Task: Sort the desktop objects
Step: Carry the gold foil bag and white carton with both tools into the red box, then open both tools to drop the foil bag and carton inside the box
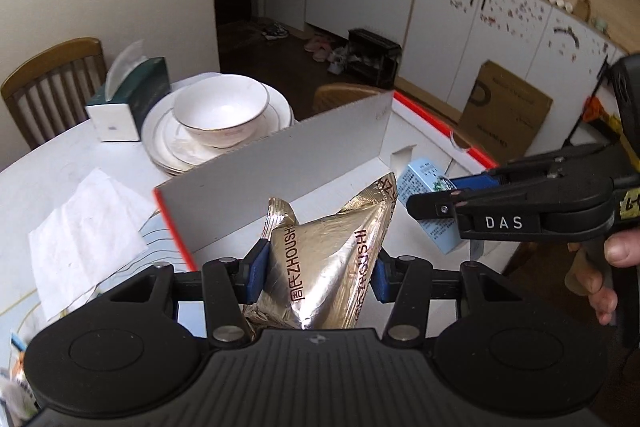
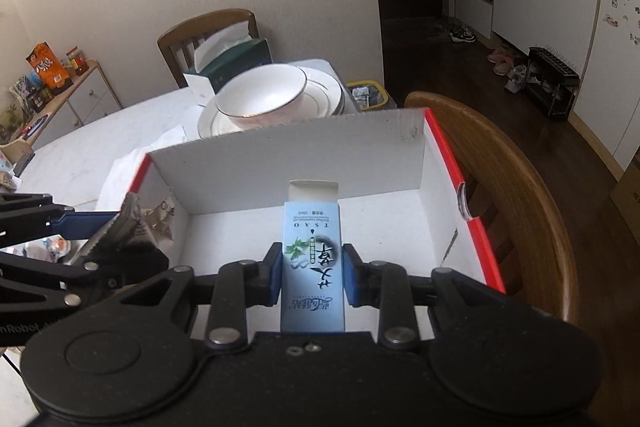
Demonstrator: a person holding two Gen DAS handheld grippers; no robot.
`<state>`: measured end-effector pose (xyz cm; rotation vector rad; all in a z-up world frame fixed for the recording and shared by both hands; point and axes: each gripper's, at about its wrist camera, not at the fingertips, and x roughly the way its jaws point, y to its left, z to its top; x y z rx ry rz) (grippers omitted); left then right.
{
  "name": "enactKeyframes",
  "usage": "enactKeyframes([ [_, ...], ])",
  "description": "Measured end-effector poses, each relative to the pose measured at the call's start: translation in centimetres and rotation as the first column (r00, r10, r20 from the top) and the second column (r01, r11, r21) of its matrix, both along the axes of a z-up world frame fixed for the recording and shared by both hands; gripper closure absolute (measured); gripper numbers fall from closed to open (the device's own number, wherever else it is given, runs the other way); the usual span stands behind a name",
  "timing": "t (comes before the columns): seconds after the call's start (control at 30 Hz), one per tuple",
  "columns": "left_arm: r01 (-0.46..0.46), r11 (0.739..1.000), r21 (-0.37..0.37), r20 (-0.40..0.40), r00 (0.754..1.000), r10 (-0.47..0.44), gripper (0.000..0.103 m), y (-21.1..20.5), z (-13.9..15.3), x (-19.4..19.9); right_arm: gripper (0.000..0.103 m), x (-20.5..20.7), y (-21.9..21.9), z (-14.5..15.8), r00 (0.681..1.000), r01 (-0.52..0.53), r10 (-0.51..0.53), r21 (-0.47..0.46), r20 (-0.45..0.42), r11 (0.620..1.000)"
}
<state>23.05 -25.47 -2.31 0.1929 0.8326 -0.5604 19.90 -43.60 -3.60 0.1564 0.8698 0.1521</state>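
**Mei:** Over the open cardboard box (image 2: 400,135), both tools are loaded. Which one has the foil packet?

**Jun:** Left gripper (image 1: 319,269). Its blue pads are clenched on the gold foil packet (image 1: 332,251), one pad on each side, and the packet bulges up between them. It hangs above the box's near left corner, close to the red-edged left wall.

**Mei:** And the other one?

**Jun:** Right gripper (image 2: 312,277) is grasping the pale blue carton (image 2: 313,267). The carton stands lengthwise along the fingers, its top flap open and pointing toward the box's far wall. It sits over the white floor of the box, roughly midway between the left and right walls.

**Mei:** Is either thing touching the box floor?

**Jun:** Cannot tell from these views. Both look held above it.

**Mei:** How do the two tools stand to each other?

**Jun:** Side by side, near but apart. From the left wrist view the right gripper (image 1: 430,201) comes in from the right edge with the carton (image 1: 428,211) in its jaws, and a hand (image 1: 612,267) grips its handle.

**Mei:** What else is on the table (image 1: 52,163)?

**Jun:** Beyond the box's far wall, a white bowl (image 1: 222,111) rests on a stack of plates (image 1: 160,131). A tissue box (image 1: 128,99) stands just beside them at the far edge, in front of a wooden chair (image 1: 52,83). A crumpled white paper napkin (image 1: 84,231) lies left of the box. A second wooden chair (image 2: 520,195) stands against the box's right side.
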Motion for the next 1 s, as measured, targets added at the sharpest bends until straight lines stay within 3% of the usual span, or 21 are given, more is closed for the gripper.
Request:
enactKeyframes([
  [0.47, 0.099, 0.987, 0.128, -0.033, 0.995, -0.095, 0.055, -4.0, -3.7, 2.6, 0.074, 1.8, -1.4, -3.9, 0.995, -0.011, 0.008, -0.033, -0.097, 0.999],
  [1.0, 0.147, 0.977, 0.157, -0.137, 0.983, -0.126, 0.055, -5.0, -6.4, 4.1, 0.074, 2.4, -1.4, -5.9, 0.980, -0.068, 0.054, -0.067, -0.192, 0.995],
])
